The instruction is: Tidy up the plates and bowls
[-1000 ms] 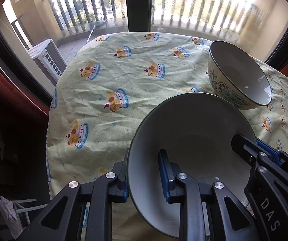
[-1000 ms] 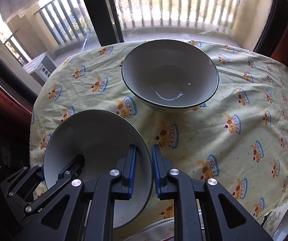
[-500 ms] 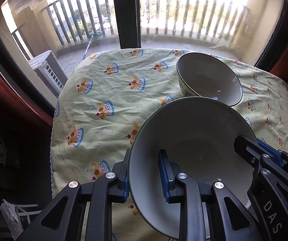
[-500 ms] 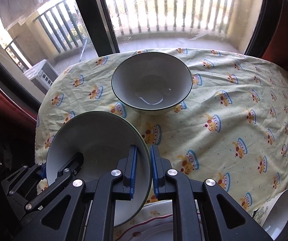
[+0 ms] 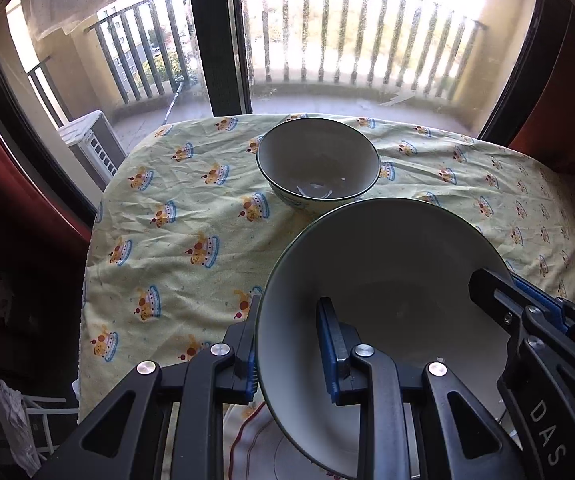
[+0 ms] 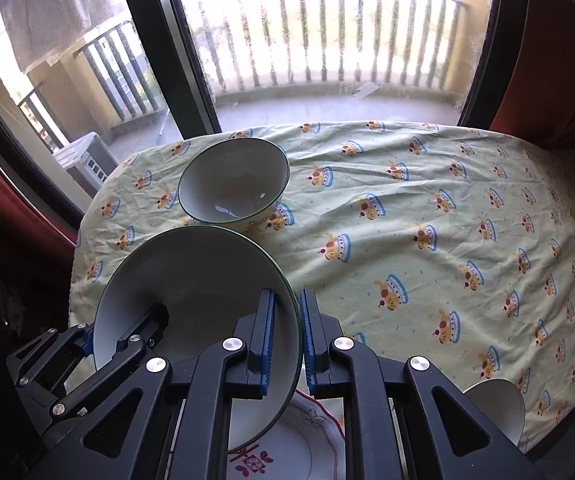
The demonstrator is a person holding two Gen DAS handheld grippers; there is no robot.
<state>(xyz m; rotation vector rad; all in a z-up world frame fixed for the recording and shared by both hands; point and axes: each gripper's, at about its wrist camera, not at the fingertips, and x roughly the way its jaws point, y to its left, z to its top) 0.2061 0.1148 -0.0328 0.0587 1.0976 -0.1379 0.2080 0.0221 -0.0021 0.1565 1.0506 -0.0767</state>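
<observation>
A large grey bowl with a dark green rim (image 5: 387,280) is held tilted above the table by both grippers. My left gripper (image 5: 287,344) is shut on its left rim. My right gripper (image 6: 287,332) is shut on its right rim (image 6: 207,280). A second bowl of the same kind (image 5: 318,168) stands upright on the cloth farther back, also in the right wrist view (image 6: 234,184). A white plate with a red floral edge (image 6: 299,444) lies under the held bowl, partly hidden.
The round table carries a yellow cloth with cake prints (image 6: 427,220). A small white bowl (image 6: 495,408) sits at the near right edge. A window and balcony railing stand behind the table. The table edge drops off at left.
Both grippers and the held bowl have pulled back and risen from the table. The far bowl now looks smaller and farther away. The plate has come into view beneath.
</observation>
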